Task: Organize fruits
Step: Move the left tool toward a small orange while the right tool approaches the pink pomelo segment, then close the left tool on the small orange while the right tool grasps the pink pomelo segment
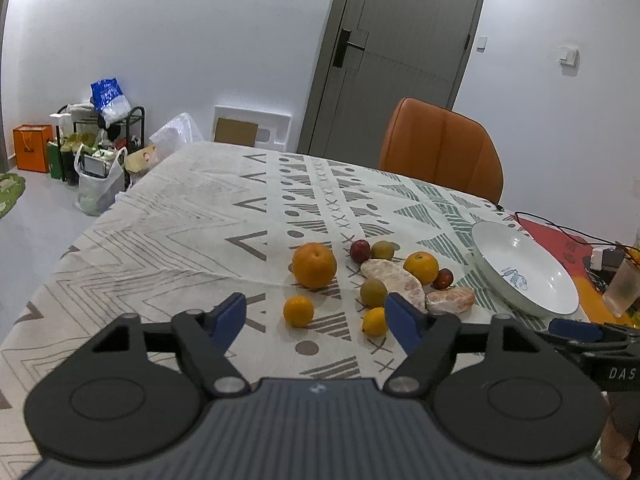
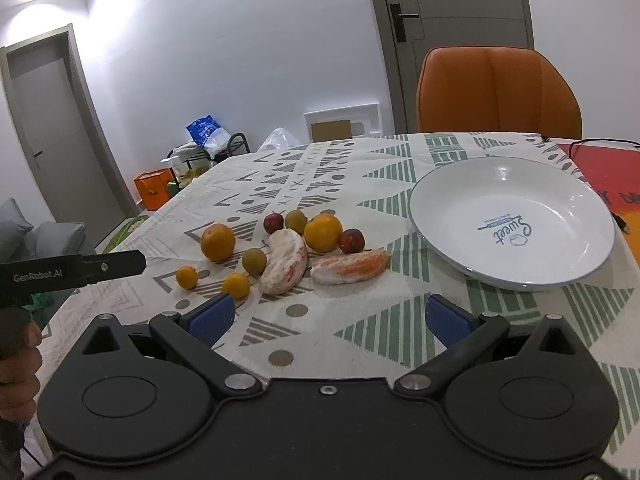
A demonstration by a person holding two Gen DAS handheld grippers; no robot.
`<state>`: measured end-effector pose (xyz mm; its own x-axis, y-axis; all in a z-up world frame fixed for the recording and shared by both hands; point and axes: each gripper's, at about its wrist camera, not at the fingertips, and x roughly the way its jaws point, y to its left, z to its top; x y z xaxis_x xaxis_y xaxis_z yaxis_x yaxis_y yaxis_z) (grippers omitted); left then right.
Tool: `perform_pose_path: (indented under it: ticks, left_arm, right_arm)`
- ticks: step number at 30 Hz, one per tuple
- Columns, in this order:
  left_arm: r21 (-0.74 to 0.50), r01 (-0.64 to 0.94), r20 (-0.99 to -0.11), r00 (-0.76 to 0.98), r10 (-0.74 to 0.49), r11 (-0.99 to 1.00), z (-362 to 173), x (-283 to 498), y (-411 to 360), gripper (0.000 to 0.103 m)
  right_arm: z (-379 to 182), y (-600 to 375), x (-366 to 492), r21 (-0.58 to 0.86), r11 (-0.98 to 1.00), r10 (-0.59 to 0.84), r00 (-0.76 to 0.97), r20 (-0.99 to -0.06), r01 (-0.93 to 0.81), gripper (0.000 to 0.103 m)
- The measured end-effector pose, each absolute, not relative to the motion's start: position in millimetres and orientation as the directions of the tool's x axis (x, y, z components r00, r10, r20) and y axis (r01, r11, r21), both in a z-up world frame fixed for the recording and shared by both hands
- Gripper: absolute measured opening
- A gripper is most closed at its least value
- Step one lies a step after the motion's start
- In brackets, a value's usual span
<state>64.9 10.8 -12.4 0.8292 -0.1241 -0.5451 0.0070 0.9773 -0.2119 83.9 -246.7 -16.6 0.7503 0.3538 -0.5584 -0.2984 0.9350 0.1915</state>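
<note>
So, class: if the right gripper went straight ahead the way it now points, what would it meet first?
Probably the peeled citrus segment: it lies on the tablecloth just ahead of the open right gripper, though depth is uncertain. The white plate sits off to the right.

Behind the white plate (image 1: 524, 270), a translucent cup (image 1: 622, 288) is cut off by the left wrist view's right edge. The blue print in the plate is too small to read there.

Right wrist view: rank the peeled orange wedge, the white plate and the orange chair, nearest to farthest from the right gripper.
From the right gripper:
1. Peeled orange wedge, just ahead, near centre.
2. White plate, ahead to the right.
3. Orange chair, beyond the table's far edge.
</note>
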Motion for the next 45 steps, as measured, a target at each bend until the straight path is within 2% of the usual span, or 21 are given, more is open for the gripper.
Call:
perform_pose_path:
  ticks: [7,11,20,24,28,35,41,45]
  left_arm:
    - [-0.223,-0.004,-0.568,0.813,-0.127,0.975,-21.4,82.0,10.4,0.067]
    - [-0.230,-0.007,-0.588,0.798,-0.133,0.973,-28.2,91.7,9.8,0.062]
    - [-0.243,-0.024,-0.627,0.767,-0.139,0.970,-45.0,109.1,8.9,0.051]
    - [-0.258,-0.032,-0.654,0.741,-0.150,0.966,-52.8,115.9,11.0,0.032]
    - [-0.277,-0.042,-0.650,0.744,-0.155,0.960,-54.7,118.1,14.9,0.022]
    - [-0.291,-0.042,-0.648,0.744,-0.164,0.956,-52.9,119.3,19.5,0.022]
    - [-0.290,-0.051,-0.633,0.759,-0.151,0.956,-47.7,116.1,26.8,0.022]
    - [-0.287,-0.058,-0.626,0.767,-0.142,0.956,-44.8,114.0,31.6,0.022]
  right_arm:
    - [-21.0,-243.3,98.2,0.178,0.939,0.343,0.751,-0.564,-0.295,0.101]
    - [-25.2,-241.2,107.3,0.176,0.939,0.341,0.741,-0.579,-0.294,0.095]
    - [-34.7,-235.4,125.9,0.155,0.946,0.318,0.727,-0.609,-0.284,0.094]
    - [-37.8,-232.9,133.2,0.147,0.950,0.306,0.722,-0.620,-0.276,0.093]
    - [-38.9,-231.6,138.2,0.136,0.953,0.294,0.724,-0.624,-0.270,0.093]
    - [-43.0,-225.3,144.3,0.113,0.954,0.284,0.721,-0.632,-0.277,0.093]
    - [-47.3,-220.3,150.7,0.089,0.958,0.265,0.717,-0.644,-0.274,0.086]
    - [-50.4,-216.0,154.5,0.073,0.959,0.255,0.715,-0.651,-0.275,0.085]
